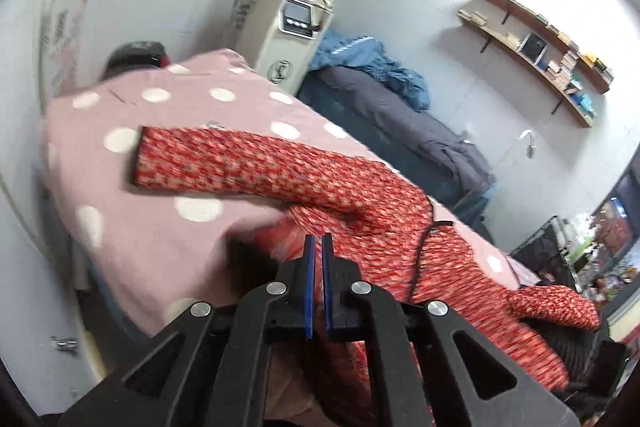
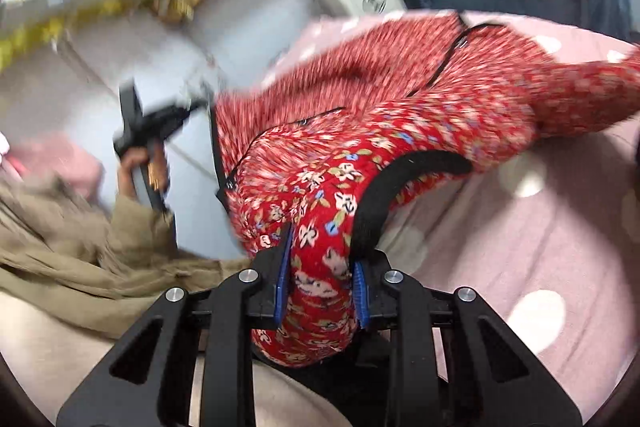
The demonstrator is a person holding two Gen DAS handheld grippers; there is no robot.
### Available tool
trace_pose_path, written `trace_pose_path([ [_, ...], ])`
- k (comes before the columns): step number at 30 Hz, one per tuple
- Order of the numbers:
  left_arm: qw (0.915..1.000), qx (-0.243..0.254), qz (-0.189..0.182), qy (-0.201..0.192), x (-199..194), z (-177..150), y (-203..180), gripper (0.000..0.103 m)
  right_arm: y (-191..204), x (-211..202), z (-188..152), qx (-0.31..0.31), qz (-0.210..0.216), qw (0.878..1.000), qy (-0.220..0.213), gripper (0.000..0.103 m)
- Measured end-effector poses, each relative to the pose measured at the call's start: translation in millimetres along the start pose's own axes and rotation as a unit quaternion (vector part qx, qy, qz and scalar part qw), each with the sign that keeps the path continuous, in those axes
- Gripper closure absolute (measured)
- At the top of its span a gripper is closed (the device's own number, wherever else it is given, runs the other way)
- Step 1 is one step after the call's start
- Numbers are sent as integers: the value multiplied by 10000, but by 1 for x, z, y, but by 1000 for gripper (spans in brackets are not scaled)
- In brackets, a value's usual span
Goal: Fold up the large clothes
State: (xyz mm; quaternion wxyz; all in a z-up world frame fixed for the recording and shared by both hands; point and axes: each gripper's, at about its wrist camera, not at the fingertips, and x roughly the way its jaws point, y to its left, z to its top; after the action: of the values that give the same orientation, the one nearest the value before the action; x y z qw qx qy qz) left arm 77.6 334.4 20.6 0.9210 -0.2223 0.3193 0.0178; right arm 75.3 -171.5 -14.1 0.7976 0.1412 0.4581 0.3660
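Risk: my right hand-held gripper bunches the red floral jacket; left hand-held gripper, clenched on its hem, could slip, dropping fabric off the bed.

Our claws are black with blue pads and silver screws; our sleeve is tan.

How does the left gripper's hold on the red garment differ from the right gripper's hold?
The left gripper pinches a thin edge of the red floral garment, its fingers nearly touching. The right gripper clamps a thick bunch, fingers held wider apart, with black trim beside it. Both are shut on the same garment.
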Motion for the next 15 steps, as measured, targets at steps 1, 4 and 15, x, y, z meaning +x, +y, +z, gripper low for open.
trace_pose_path([
  [1, 9997, 37, 219, 79, -2, -2, 5, 100, -7, -5, -3, 42, -95, 9999, 75, 77],
  [4, 9921, 20, 1120, 559, 20, -21, 29, 72, -22, 16, -21, 177, -443, 9966, 665, 59],
  [15, 9899, 33, 675, 1246, 114, -52, 66, 7, -116, 60, -77, 2256, -117, 9725, 574, 17],
])
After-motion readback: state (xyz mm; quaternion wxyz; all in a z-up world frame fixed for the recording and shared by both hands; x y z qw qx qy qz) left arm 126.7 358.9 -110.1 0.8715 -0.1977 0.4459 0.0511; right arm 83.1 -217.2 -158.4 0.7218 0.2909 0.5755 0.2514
